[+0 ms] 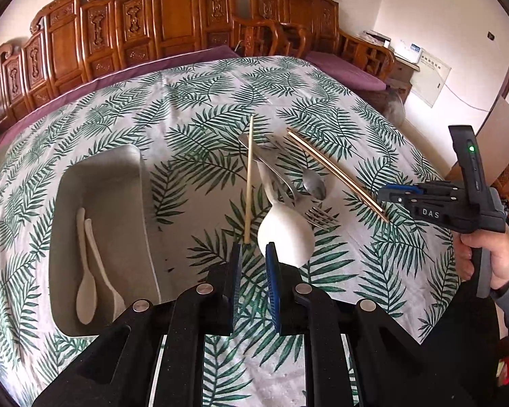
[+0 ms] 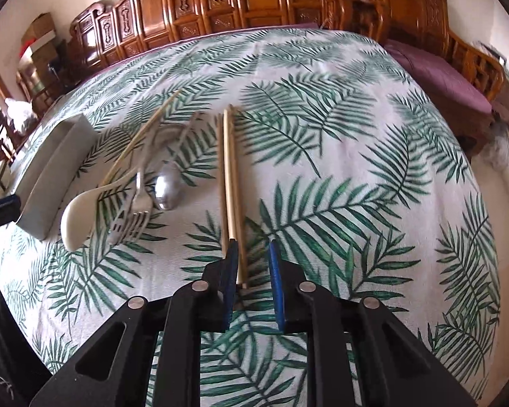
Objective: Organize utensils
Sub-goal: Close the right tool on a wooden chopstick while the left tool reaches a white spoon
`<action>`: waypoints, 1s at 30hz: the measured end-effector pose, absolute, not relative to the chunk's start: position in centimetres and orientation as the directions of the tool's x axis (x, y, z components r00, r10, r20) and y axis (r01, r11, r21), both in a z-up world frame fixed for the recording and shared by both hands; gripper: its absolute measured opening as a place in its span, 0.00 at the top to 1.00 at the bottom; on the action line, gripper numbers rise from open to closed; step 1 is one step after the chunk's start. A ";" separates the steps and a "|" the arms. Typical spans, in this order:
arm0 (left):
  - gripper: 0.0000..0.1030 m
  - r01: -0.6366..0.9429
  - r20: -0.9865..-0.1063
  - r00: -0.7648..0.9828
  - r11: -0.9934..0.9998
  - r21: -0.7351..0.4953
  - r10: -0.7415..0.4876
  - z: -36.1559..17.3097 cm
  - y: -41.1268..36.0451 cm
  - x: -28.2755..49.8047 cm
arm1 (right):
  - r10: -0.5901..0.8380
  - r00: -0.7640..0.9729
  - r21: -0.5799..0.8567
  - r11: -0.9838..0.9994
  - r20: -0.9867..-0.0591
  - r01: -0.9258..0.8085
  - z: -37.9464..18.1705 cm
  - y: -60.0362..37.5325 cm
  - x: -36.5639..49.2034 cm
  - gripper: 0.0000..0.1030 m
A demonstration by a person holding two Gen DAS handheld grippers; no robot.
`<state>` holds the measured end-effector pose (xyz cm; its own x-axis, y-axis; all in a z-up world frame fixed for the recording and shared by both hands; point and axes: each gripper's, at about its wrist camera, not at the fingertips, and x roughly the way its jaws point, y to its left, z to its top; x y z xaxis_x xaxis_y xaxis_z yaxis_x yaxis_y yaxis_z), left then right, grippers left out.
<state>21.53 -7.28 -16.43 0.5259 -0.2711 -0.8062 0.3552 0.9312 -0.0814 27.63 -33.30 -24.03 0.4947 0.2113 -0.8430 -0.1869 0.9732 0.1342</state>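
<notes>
Right wrist view: the right gripper (image 2: 252,254) stands narrowly parted, unclenched, over the near ends of the paired chopsticks (image 2: 228,169) (pale wood, long axis running toward the table's far edge). Left gripper (image 1: 254,254), likewise slightly parted and empty, hovers just before the white spoon (image 1: 285,235); its handle points toward the far edge.

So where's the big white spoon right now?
In the left wrist view the big white spoon lies on the leafy tablecloth just ahead of the left gripper, between a single chopstick and a fork, outside the tray.
</notes>
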 end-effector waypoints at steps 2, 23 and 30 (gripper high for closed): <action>0.87 0.359 -0.808 0.524 0.930 -0.080 -0.271 -16.5 -7.6 21.4 | 0.217 0.489 0.139 0.972 -0.845 -0.190 -24.4 -33.4 27.7 0.81; 0.87 0.374 -0.837 0.492 0.926 -0.043 -0.237 -18.0 -10.6 23.6 | 0.249 0.471 0.119 0.950 -0.847 -0.289 -25.2 -30.7 30.6 0.87; 0.87 0.373 -0.842 0.493 0.928 -0.021 -0.217 -18.0 -11.1 24.3 | 0.215 0.480 0.100 0.962 -0.851 -0.255 -25.3 -30.6 31.5 0.89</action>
